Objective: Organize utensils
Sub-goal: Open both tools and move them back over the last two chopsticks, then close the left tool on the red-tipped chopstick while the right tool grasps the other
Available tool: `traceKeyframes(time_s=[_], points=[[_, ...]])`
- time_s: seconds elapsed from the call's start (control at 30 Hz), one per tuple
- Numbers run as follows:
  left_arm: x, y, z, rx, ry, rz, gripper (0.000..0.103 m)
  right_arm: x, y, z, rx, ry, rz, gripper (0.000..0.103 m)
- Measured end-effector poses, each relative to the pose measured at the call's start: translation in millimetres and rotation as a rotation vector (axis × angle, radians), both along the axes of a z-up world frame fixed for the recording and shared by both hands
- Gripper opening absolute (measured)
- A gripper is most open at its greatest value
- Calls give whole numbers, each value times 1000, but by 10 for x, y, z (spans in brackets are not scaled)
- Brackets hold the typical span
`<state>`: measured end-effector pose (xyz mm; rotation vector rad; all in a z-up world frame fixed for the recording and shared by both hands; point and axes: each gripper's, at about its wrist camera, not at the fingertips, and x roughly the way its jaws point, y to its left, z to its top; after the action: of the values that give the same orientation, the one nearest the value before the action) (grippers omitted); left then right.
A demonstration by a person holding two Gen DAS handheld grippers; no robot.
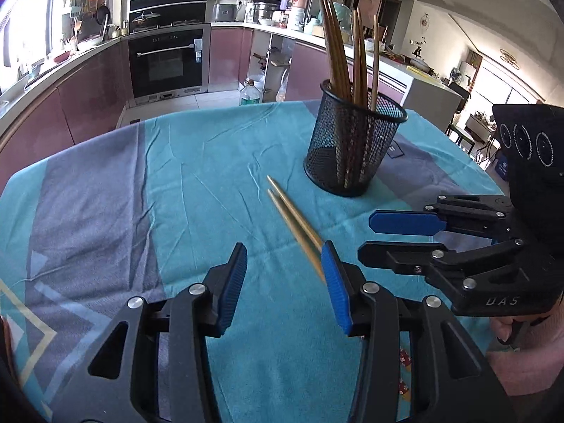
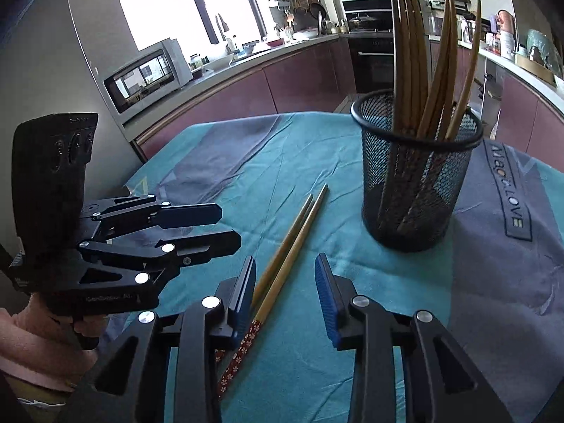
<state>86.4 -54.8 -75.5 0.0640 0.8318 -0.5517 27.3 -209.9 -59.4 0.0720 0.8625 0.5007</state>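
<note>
Our left gripper (image 1: 283,268) and right gripper (image 2: 284,278) are black linkages with ribbed blue pads (image 1: 231,289), silver rivets and pale lettering; at lower frame corners, pink sleeves (image 2: 38,345) cover our wrists.

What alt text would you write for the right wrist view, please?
Two loose chopsticks lie on a teal tablecloth between the open jaws of the right gripper. A black mesh holder full of chopsticks stands beyond, and the open left gripper hovers left.
</note>
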Motion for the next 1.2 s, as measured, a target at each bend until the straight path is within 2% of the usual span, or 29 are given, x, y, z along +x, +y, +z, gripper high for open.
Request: traceKeyframes(time_s=[0.13,0.4,0.63,0.87,1.07,1.2], points=[[-65,-14,-103,4,28,12,43,30,77,-130,-25,35,-4,29],[-127,-10,-137,7,36,16,43,5,201,-248,-81,41,-12,27],[-171,-81,-136,15,40,-5,43,-27,175,-244,-107,39,-23,21],[-134,-225,-184,33,49,-32,43,-46,-14,-241,-82,57,-65,20],[-72,-318,-232,55,57,-35,43,16,13,-241,-103,53,-66,20],[-20,-328,-246,69,59,-21,38,91,67,-251,-126,44,-66,20]])
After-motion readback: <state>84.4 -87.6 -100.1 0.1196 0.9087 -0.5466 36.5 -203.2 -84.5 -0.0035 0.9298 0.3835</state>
